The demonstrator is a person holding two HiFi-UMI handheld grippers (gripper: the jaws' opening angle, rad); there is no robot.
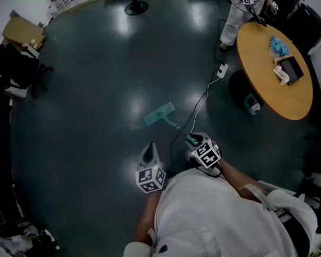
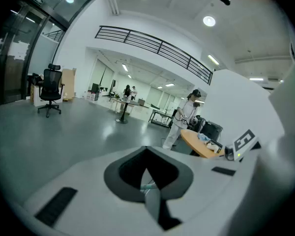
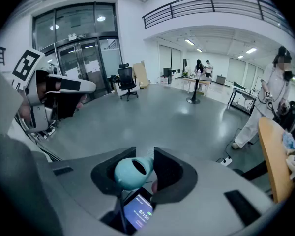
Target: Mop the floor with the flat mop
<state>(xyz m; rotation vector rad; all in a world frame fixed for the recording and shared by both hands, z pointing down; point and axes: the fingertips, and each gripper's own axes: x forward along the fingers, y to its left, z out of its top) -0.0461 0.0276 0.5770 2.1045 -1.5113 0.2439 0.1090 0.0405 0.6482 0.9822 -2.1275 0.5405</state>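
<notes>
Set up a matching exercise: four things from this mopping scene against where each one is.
Things:
1. mop head
2. mop handle tip
3. power strip
4. dark tablet

Places:
A. clamped in the right claw
B. on the round table
C. flat on the open floor, mid-room
D. on the floor beside the table

Pairs: 1-C, 2-A, 3-D, 4-B

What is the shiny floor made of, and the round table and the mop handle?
Floor: dark and glossy, with bright light reflections; perhaps coated concrete or vinyl.
Table: orange-brown, smooth top; looks like wood or wood-look laminate.
Mop handle: teal, smoothly rounded end with a hanging hole; probably moulded plastic.
</notes>
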